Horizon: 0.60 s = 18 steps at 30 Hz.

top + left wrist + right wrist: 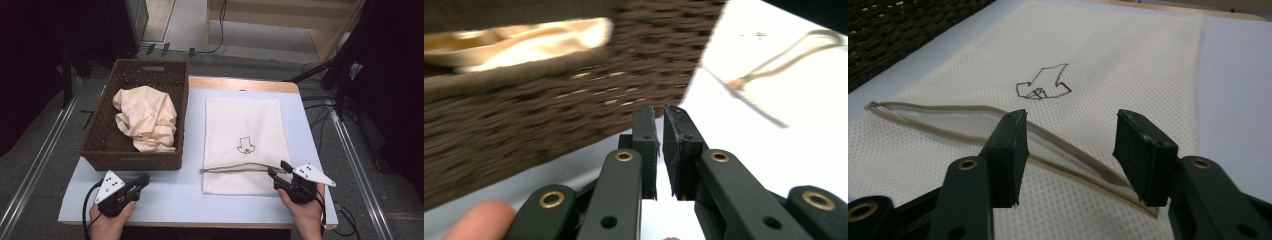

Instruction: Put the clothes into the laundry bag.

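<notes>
A white mesh bag (245, 122) lies flat on the table, with a small outline drawing (246, 146) on it. Its beige zipper opening (235, 169) gapes slightly near the front edge. My right gripper (278, 168) rests at the zipper's right end, open. In the right gripper view its jaws (1073, 122) straddle the zipper (948, 107) without pressing on it. At the front left my left gripper (145, 179) points at the brown wicker basket (132, 161) and is shut on nothing (660, 112). A crumpled cream cloth (146, 117) lies in the basket.
The pale table top (165, 195) has bare room between the two grippers. Its wooden far edge (240, 82) sits behind the bag. Cables (320, 107) and a dark stand crowd the floor to the right; metal rails run along both sides.
</notes>
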Motion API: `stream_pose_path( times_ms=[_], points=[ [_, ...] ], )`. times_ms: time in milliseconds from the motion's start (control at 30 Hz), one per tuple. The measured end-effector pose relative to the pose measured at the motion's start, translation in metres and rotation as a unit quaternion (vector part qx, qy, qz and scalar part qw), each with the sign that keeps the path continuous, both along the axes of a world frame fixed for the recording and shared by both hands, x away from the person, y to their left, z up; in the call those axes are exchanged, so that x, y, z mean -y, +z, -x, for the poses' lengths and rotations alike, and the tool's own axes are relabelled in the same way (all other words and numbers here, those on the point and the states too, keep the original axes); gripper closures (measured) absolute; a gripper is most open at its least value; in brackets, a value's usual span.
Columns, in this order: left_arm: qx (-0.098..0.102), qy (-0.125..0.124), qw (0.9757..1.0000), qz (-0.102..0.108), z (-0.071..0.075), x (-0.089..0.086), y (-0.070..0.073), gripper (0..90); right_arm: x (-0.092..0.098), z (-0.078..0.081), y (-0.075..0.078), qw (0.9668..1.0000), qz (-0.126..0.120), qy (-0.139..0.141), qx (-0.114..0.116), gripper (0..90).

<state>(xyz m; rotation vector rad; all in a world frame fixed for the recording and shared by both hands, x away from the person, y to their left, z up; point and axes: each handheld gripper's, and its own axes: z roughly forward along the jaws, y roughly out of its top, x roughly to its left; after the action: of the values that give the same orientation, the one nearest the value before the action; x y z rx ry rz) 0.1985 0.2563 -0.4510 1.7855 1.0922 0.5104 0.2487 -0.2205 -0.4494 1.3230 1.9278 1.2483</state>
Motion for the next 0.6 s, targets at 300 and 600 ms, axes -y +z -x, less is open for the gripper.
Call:
stream_pose_path(
  times_ms=[300,600],
  points=[
    [-0.005,-0.085,0.9963,-0.011,-0.011,0.067,0.002,86.3,-0.02,-0.022,0.003,0.9991,0.018,0.036,-0.017,39.5],
    [-0.012,-0.139,0.9902,-0.009,-0.03,0.118,0.005,84.2,-0.031,-0.034,-0.002,0.9965,0.03,0.071,-0.033,38.2]
  ],
)
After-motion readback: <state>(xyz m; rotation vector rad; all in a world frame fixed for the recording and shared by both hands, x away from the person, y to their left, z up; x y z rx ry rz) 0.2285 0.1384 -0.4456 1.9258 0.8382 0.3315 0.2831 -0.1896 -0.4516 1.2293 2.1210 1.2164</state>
